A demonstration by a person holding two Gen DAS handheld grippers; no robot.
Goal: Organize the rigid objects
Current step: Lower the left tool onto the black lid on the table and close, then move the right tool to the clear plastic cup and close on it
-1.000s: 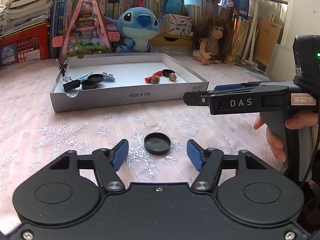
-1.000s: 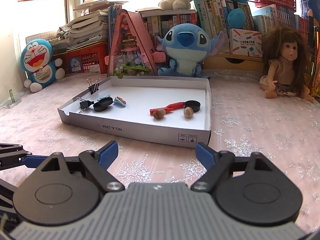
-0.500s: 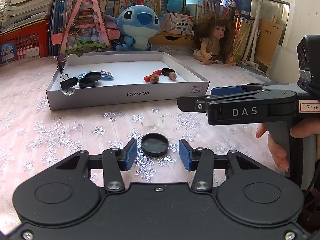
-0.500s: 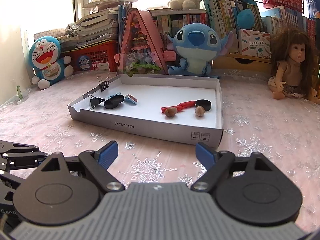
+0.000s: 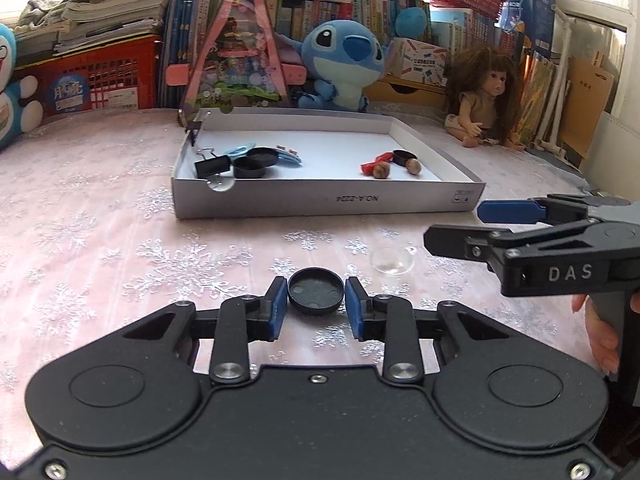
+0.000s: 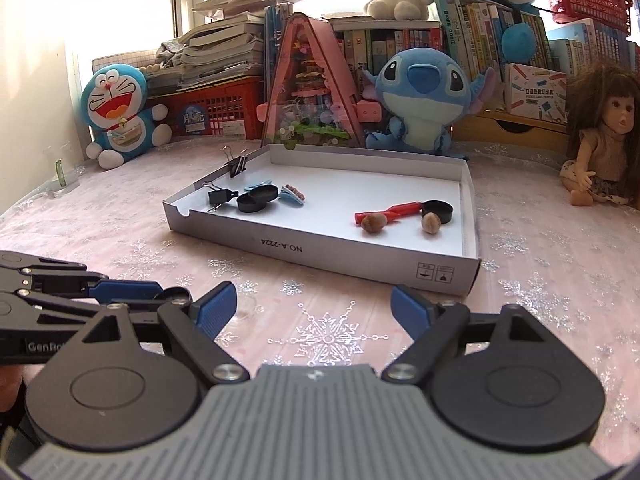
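Observation:
A round black cap (image 5: 316,291) lies on the pink tablecloth. My left gripper (image 5: 316,298) is closed around it, both blue pads touching its sides. A small clear dish (image 5: 390,261) lies just right of it. The white shallow box (image 5: 320,202) holds black binder clips (image 5: 212,167), black caps (image 5: 256,160), blue hair clips, a red clip (image 5: 374,160) and two nuts (image 5: 382,170). My right gripper (image 6: 314,308) is open and empty, over the cloth in front of the box (image 6: 360,264). It shows side-on in the left wrist view (image 5: 520,232).
A Stitch plush (image 5: 344,64), a pink triangular display (image 5: 236,52), a doll (image 5: 484,100), red crates and book stacks line the back. A Doraemon plush (image 6: 120,112) sits at the far left.
My left gripper has moved forward and closed its fingers onto the black cap. The right gripper has shifted a little toward the right of the left view.

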